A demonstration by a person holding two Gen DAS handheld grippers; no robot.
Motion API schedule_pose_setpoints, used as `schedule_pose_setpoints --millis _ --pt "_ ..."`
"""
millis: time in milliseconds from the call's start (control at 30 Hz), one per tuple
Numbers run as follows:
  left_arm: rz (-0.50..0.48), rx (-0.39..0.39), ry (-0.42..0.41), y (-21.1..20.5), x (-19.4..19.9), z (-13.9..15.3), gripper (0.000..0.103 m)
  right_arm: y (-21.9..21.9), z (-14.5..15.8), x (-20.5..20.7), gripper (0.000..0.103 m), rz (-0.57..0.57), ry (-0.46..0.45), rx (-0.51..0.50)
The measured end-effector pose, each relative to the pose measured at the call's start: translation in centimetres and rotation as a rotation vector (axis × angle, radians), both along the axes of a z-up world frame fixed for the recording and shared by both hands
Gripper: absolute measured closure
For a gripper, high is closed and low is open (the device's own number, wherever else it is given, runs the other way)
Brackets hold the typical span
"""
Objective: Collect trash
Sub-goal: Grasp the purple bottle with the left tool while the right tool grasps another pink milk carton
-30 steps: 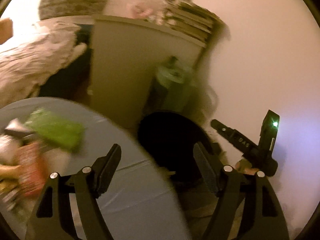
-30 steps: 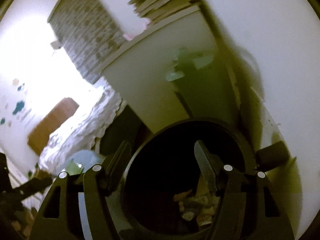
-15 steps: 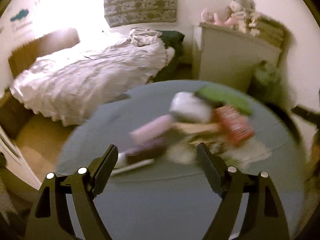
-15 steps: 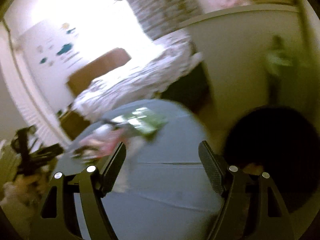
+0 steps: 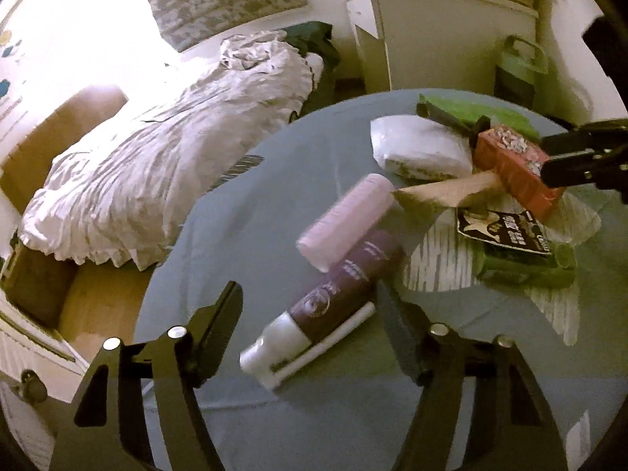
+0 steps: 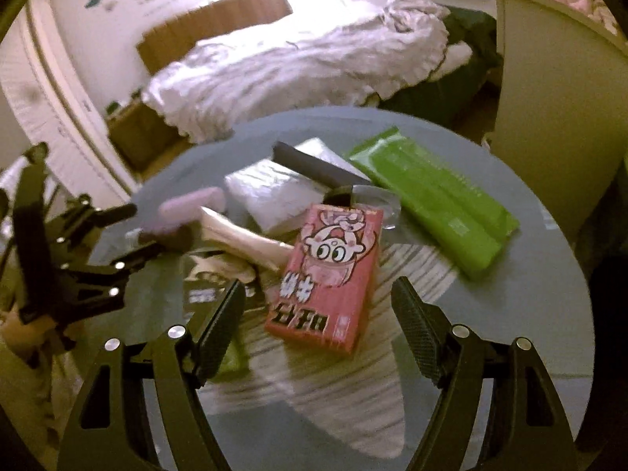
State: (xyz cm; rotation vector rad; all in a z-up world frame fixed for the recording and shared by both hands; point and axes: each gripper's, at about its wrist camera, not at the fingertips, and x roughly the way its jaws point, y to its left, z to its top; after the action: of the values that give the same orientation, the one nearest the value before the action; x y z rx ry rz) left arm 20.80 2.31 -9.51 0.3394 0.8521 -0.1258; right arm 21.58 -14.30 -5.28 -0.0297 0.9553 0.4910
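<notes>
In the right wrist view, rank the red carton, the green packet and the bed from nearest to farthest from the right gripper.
Measured from the right gripper:
1. The red carton, lying between the open fingers, slightly left of centre.
2. The green packet, farther back on the round table, to the right.
3. The bed, beyond the table's far edge, upper centre.

Your cameras catch window glare blowing out the wall behind the bed (image 5: 165, 149), the table (image 6: 530, 314) dim and yellow-tinted, its clutter softly blurred, room lines bending toward dark fisheye edges.
</notes>
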Motion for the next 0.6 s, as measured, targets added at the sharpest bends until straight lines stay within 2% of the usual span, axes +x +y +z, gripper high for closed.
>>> schedule_pose_setpoints --millis 67,100,133,233,333,467,600 --pt "-0.019 0.023 0.026 -0.6 0.2 -0.6 0.053 0.3 -0.8 0.5 0.036 -0.005 0.006 -0.037" --pt "-0.028 0.029 0.025 -0.9 0.1 -0.5 0.054 0.5 -1.1 0.7 0.037 -0.006 0.017 -0.048" --pt "-0.029 0.032 0.025 -1.1 -0.1 -0.6 0.056 0.5 -1.5 0.8 0.042 -0.005 0.022 -0.047" --pt "-0.007 0.029 0.033 -1.4 -0.1 -0.6 0.058 0.4 -2.0 0.7 0.045 -0.009 0.005 -0.055" --pt "0.009 0.010 0.040 -1.8 -0.7 -0.5 0.059 -0.5 -2.0 0.1 0.048 -0.016 -0.006 -0.022" --pt "0.006 -0.109 0.026 -1.9 -3.1 0.4 0.059 -4.3 -1.2 -1.6 0.048 -0.012 -0.007 0.176" --pt "0.031 -0.294 -0.020 -1.9 -5.5 2.8 0.059 -10.2 0.7 -4.1 0.048 -0.059 -0.078 0.336"
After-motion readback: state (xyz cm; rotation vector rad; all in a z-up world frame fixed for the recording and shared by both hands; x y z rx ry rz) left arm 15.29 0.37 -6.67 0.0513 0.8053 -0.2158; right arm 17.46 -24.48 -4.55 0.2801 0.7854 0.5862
